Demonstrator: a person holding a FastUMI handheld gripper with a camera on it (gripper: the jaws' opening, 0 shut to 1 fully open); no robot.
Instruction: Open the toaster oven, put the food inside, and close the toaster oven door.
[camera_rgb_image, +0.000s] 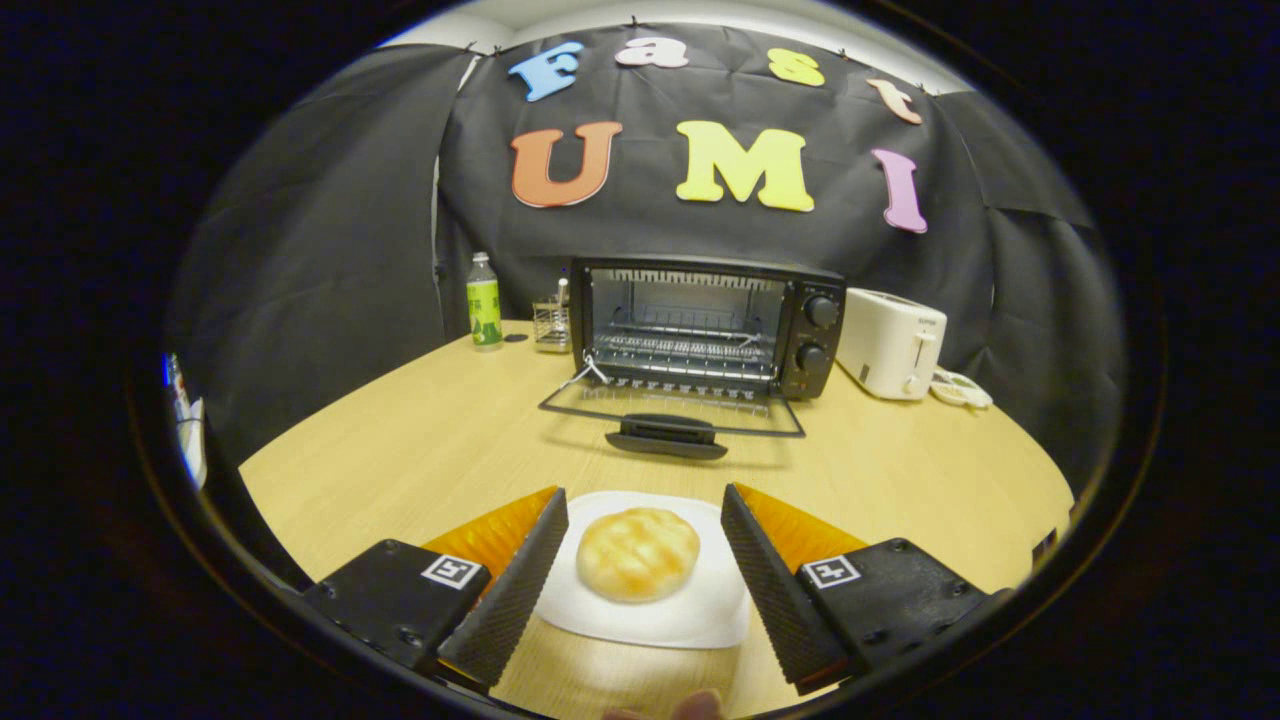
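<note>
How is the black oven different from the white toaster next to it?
The toaster oven is black and wide; the white toaster is pale and narrower. The toaster oven's glass door lies folded down flat, showing wire racks inside; the white toaster has no door in view, just a side lever. The toaster oven has two round knobs. Both stand on the wooden table, beyond the bun between the open hand-held gripper fingers.

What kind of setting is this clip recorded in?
Probably a staged kitchen counter inside a recording booth: a wooden table hung round with black cloth, holding a toaster oven with its door down, a white toaster and a bun on a white plate. The open claw straddles the bun.
</note>
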